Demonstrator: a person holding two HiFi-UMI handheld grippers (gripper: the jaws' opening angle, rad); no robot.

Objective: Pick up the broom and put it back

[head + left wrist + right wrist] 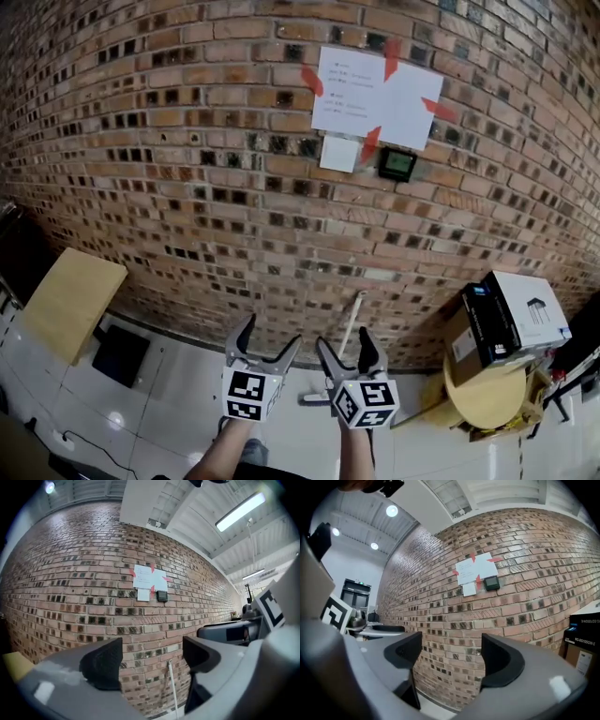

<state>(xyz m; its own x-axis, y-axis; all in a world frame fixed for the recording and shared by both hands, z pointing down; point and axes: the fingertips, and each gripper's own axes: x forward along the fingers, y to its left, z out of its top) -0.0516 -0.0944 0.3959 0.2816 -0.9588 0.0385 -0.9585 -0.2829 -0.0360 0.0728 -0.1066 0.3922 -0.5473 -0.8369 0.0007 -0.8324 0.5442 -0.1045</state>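
The broom (pixel 352 322) has a thin white handle and leans upright against the brick wall (pixel 187 169); its lower end is hidden behind my right gripper. The left gripper view shows the broom handle (pixel 172 686) just right of centre. My left gripper (pixel 272 333) (pixel 152 660) is held level, short of the wall and left of the broom, open with nothing between its jaws. My right gripper (pixel 343 339) (pixel 452 656) is directly in front of the broom, also open and empty. The broom does not show in the right gripper view.
A white paper notice (pixel 375 94) and a small black panel (pixel 397 164) hang on the wall. At the right, cardboard boxes (pixel 506 323) sit on a round yellow table (pixel 487 398). At the left are a tan wooden board (pixel 70 300) and a black item (pixel 122 354) on the white tiled floor.
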